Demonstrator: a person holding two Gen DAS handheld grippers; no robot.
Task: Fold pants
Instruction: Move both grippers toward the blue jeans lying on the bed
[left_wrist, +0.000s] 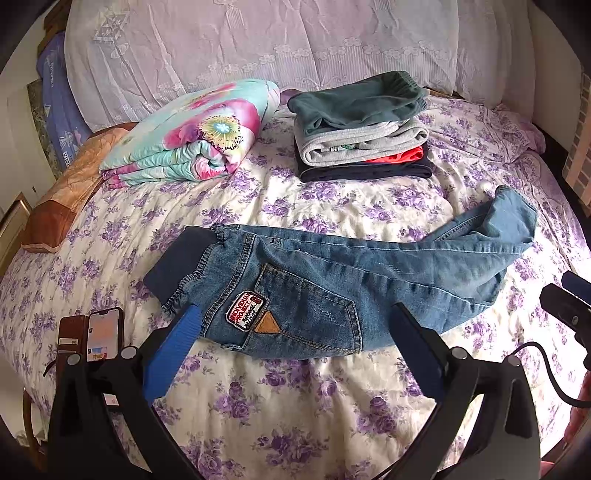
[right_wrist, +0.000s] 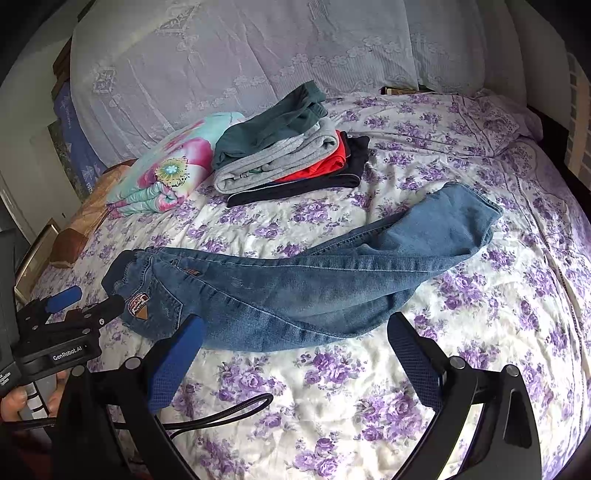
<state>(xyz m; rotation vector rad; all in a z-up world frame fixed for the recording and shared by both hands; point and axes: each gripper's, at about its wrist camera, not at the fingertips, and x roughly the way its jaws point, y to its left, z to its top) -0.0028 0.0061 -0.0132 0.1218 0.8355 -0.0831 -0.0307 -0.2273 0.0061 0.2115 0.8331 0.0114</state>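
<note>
Left wrist: jeans (left_wrist: 332, 280) flat, fingers (left_wrist: 181, 339) spread.

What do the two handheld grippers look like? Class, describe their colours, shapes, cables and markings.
The left gripper and right gripper both have black angular frames with silver pivot bolts. Their long fingers carry blue textured pads. A black cable loops beneath the right gripper, and another cable shows in the left wrist view. White "GenRobot.AI" lettering marks the left gripper's body. No sleeves are visible.
</note>
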